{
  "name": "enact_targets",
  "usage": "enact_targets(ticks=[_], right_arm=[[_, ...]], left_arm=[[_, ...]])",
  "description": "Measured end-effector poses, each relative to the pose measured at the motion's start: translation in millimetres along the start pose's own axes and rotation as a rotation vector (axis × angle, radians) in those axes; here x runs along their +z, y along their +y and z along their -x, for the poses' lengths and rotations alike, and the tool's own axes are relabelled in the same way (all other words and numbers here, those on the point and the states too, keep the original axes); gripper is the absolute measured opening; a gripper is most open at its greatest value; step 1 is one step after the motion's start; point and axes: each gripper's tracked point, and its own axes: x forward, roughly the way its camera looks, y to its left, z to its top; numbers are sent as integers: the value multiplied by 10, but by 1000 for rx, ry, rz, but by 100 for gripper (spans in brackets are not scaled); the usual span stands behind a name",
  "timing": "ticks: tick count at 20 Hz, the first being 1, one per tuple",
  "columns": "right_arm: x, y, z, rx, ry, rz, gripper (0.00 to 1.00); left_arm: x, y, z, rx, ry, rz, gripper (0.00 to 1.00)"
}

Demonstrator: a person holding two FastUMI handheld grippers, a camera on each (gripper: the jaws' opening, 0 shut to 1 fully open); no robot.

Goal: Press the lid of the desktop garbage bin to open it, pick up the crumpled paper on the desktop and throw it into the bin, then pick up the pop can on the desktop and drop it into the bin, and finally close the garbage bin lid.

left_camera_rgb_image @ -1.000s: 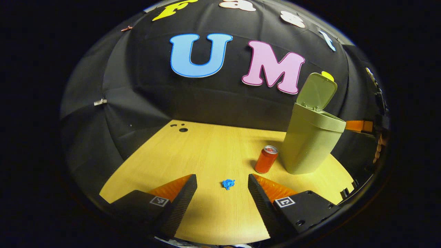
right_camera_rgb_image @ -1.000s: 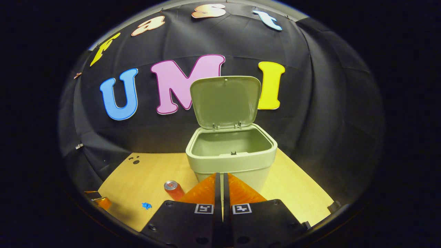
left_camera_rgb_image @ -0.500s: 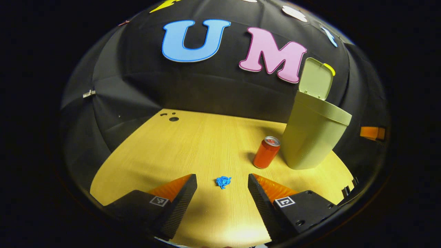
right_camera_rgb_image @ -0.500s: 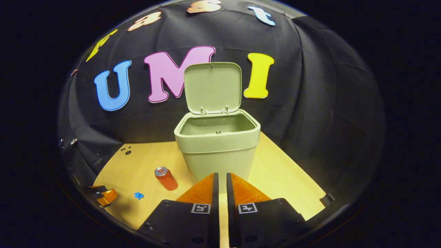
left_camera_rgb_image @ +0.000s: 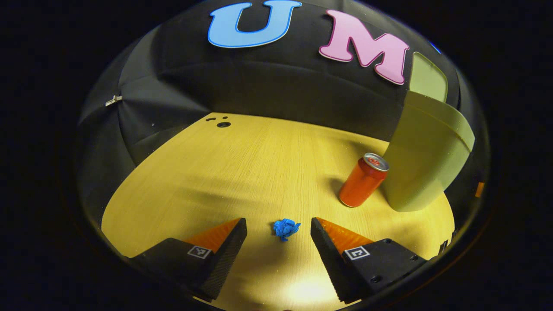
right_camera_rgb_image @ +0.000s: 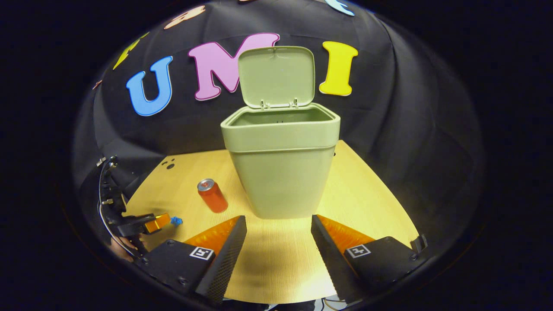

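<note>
While the garbage bin (right_camera_rgb_image: 281, 168) stands on the worktop (right_camera_rgb_image: 358, 203) with its lid (right_camera_rgb_image: 276, 75) swung up and back against the booth wall, the crumpled paper (left_camera_rgb_image: 286, 228) lies on the bare wood, a small blue wad. In the left gripper view it sits between the two fingers of the left hand-held gripper (left_camera_rgb_image: 278, 235), roughly level with their tips, touching neither. That hand-held gripper is spread wide, low over the worktop (left_camera_rgb_image: 242, 172). Right of the paper and farther off, the pop can (left_camera_rgb_image: 363, 180) stands upright, red with a silver top, just beside the bin (left_camera_rgb_image: 425, 160), whether touching cannot be told. Lid (left_camera_rgb_image: 427, 77) edge shows above the bin rim at the right.

In the right gripper view the bin is dead ahead, open mouth facing up, inside hardly visible from this low angle. Pop can (right_camera_rgb_image: 212, 195) stands left of the bin, near its base, apart from it. Farther left and nearer, the paper (right_camera_rgb_image: 176, 221) sits just at the fingertip of the left hand-held gripper (right_camera_rgb_image: 157, 223), with a hand partly seen behind it at the view's edge. The right hand-held gripper (right_camera_rgb_image: 278, 235) is spread wide, holding nothing, fingers pointing at the bin's foot, short of it.

Small dark holes (left_camera_rgb_image: 222, 123) mark the far left corner of the worktop.
</note>
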Motion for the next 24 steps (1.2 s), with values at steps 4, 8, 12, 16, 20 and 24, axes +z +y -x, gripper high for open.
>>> enact_targets(ticks=[4,8,12,16,20,24], right_arm=[[-52,33,-61,40,37,27,99],[-43,31,-129,84,54,69,99],[-43,-70,-223,86,73,65,99],[-128,-50,-214,97,91,71,99],[-277,82,-145,127,115,106,99],[-282,121,-144,135,111,140,99]], left_arm=[[-90,-14,-296,48,21,-30,96],[-221,-1,-426,96,48,-67,96],[-341,-49,-417,106,49,-87,95],[-350,-64,-437,101,18,-83,93],[-359,-93,-466,89,8,-89,87],[-352,-106,-472,72,-4,-104,73]])
